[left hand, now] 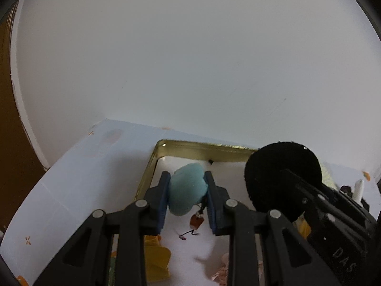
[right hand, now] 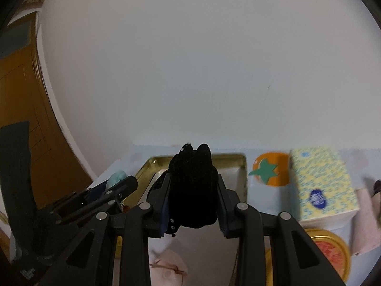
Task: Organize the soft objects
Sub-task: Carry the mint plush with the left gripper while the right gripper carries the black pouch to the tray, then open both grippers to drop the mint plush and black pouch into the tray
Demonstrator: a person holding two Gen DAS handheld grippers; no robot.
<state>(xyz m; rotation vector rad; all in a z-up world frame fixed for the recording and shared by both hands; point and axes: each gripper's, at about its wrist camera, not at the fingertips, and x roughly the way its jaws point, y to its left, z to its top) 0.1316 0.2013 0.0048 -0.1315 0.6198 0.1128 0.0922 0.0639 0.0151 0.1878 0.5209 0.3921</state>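
My left gripper (left hand: 188, 191) is shut on a light blue plush toy (left hand: 188, 190) with a small brown tag hanging below it, held above a gold metal tin (left hand: 181, 146). My right gripper (right hand: 194, 197) is shut on a black plush toy (right hand: 193, 190), held over the same tin (right hand: 231, 159). In the left wrist view the black toy (left hand: 283, 181) and the right gripper are close on the right. In the right wrist view the left gripper (right hand: 119, 186) with the blue toy (right hand: 116, 177) is at the left. The tin holds white soft material (left hand: 190, 245).
A light blue tablecloth (left hand: 71, 186) covers the table against a white wall. A yellow-patterned tissue pack (right hand: 321, 183), an orange fruit-shaped coaster (right hand: 269, 169), a round gold-rimmed lid (right hand: 333, 252) and a pink cloth (right hand: 366, 221) are at the right. Yellow (left hand: 154, 259) and pink (right hand: 169, 267) soft pieces lie near.
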